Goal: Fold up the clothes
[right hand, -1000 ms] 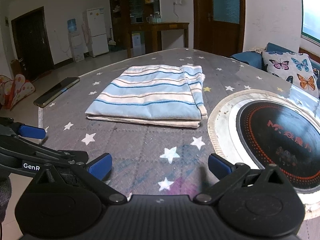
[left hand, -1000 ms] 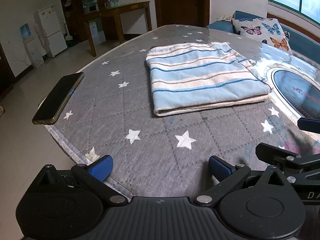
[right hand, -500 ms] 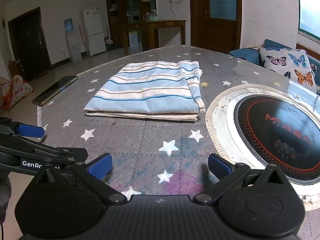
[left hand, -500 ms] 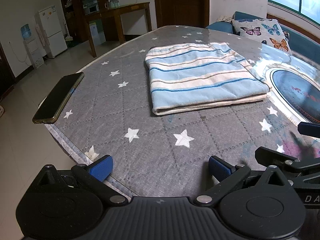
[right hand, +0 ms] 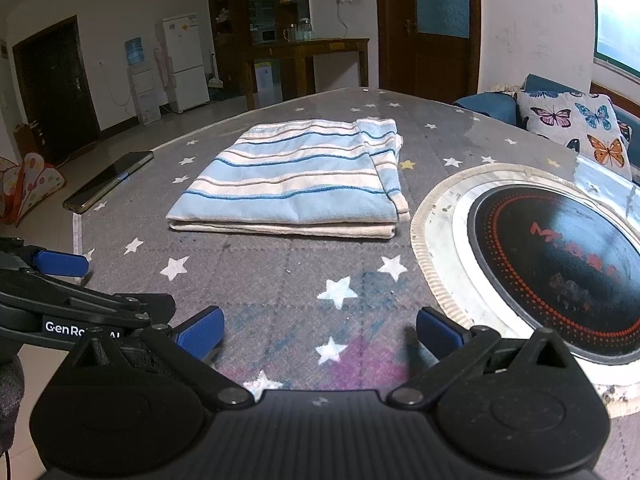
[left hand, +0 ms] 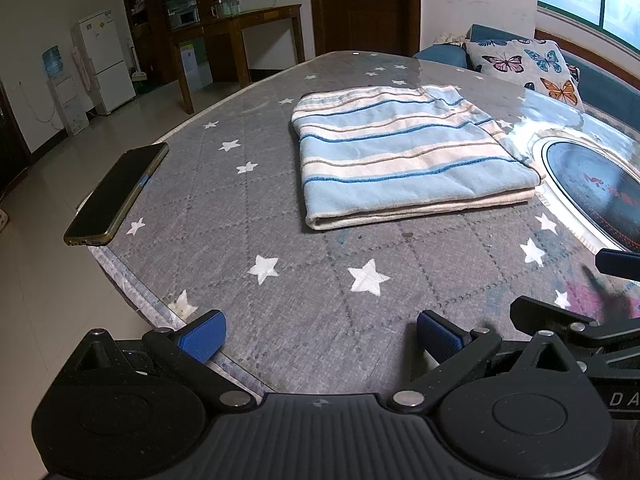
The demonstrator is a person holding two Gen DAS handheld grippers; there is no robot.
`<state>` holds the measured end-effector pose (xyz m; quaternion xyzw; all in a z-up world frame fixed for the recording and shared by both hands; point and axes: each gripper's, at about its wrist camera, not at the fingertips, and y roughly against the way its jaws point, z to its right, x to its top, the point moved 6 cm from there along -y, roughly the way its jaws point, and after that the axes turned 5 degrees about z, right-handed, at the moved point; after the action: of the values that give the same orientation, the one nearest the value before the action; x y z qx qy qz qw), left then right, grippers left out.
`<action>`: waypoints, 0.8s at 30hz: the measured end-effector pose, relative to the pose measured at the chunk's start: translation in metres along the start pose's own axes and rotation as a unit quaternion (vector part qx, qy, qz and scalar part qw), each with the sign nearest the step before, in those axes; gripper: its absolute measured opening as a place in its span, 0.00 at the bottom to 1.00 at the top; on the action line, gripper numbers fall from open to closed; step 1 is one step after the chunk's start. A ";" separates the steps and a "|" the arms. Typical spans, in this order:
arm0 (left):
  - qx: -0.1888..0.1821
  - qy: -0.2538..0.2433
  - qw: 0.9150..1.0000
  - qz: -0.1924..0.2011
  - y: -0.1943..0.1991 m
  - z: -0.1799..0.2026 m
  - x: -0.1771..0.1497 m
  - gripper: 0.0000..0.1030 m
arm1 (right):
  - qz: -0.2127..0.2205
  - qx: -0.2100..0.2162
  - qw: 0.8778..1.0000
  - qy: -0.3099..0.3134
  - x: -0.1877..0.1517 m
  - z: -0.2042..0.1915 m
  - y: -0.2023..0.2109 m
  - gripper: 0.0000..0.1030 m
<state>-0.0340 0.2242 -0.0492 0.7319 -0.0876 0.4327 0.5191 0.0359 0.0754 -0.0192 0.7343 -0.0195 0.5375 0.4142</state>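
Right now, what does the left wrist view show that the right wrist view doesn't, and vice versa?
Left wrist only: the table's near-left edge dropping to the floor, and the phone's end overhanging it.

Right wrist only: the full induction cooktop with its fringed mat, and a dotted play tent on the floor.

Both: the folded striped towel lying untouched, the phone, the butterfly pillow, and both grippers open, left gripper and right gripper.

Folded blue-and-cream striped cloth (left hand: pixel 404 160) flat on grey star-printed table cover (left hand: pixel 256 216), well beyond wide-spread blue-padded left gripper (left hand: pixel 320 334), black smartphone (left hand: pixel 116 194) at table edge.
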 end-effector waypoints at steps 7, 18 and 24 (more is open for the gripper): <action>0.001 0.000 1.000 0.000 0.001 0.000 0.000 1.00 | 0.001 -0.004 1.000 0.002 0.000 -0.001 0.002 1.00; 0.001 0.001 1.000 0.001 0.002 0.000 0.000 1.00 | 0.003 -0.008 1.000 0.001 0.000 0.000 0.004 1.00; 0.001 0.001 1.000 0.002 0.004 0.001 0.000 1.00 | 0.005 -0.008 1.000 0.001 0.000 0.000 0.006 1.00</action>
<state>-0.0355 0.2218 -0.0466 0.7320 -0.0879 0.4347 0.5173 0.0332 0.0721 -0.0158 0.7303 -0.0264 0.5402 0.4173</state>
